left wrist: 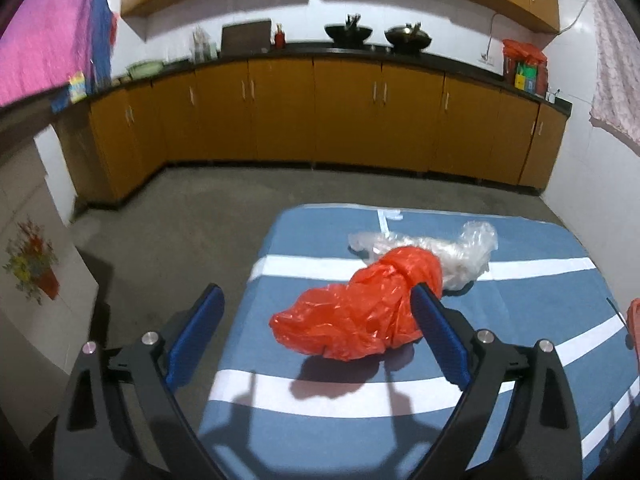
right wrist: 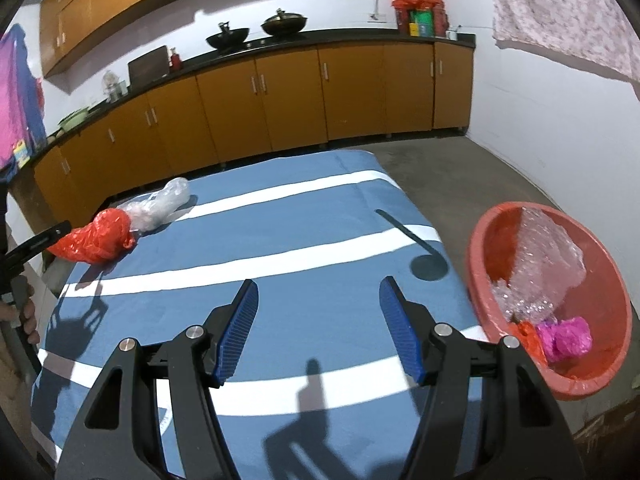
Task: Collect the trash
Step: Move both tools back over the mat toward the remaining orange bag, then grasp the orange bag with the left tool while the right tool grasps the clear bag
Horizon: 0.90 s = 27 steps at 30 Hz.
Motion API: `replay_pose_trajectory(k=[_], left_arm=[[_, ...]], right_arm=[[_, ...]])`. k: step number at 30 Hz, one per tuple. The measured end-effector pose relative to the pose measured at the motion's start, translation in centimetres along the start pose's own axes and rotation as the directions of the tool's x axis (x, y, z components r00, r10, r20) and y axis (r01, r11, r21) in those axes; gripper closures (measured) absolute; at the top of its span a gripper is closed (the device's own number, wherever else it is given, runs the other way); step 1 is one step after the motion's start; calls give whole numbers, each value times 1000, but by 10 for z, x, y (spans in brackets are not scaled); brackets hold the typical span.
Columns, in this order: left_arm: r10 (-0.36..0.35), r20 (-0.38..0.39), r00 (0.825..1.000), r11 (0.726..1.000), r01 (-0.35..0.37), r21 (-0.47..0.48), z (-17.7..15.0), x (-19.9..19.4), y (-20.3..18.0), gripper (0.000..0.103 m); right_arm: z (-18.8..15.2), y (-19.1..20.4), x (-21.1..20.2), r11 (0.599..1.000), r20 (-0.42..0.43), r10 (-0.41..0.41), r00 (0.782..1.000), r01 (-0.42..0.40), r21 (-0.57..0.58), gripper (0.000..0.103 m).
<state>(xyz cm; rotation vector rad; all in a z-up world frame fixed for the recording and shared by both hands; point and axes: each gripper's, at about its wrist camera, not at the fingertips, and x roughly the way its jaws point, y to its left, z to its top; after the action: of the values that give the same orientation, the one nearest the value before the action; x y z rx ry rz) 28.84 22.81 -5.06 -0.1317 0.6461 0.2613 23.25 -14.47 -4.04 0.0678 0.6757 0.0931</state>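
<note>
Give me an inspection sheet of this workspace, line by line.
Surface: blue cloth with white stripes over the table.
Job's things: orange bag and clear plastic bag lie touching on the cloth; red basin beside the table already holds clear, pink and orange plastic.
Clutter: nothing seen.
Grippers: left tongs open, the orange bag lying just ahead of them; right tongs open, empty.
Cables: nothing seen on the table.
Surroundings: orange cabinets, woks on the counter, hanging cloths.

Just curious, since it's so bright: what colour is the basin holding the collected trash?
Salmon-red basin; shows best in the right wrist view.
</note>
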Motion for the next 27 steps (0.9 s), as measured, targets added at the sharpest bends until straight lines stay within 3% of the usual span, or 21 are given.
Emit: replay_pose_trajectory(k=[5,9,13,17,27], left_arm=[[-44,-55,998,999,45,15,-10,15,-2,38],[-81,-75,994,996,82,19,-14,22,-3,81],[-80,-34,996,994,82,72,-18,12,-7,91],[-61,2,998,994,61,94,-24,-3,-6,93],[-39,43,998,999,40,-7,-38,-42,29,93]], right_arm=[[2,17,7,999,-5,14,1000,-14,-31,40],[4,31,11,998,-5,29,1000,-29,-60,40],[6,47,15,995,-3,47,999,-47,-92,40],[12,70,22,988,2,76,997,-75,-133,40],[45,147,75,963,-7,150,989,-148,-226,44]])
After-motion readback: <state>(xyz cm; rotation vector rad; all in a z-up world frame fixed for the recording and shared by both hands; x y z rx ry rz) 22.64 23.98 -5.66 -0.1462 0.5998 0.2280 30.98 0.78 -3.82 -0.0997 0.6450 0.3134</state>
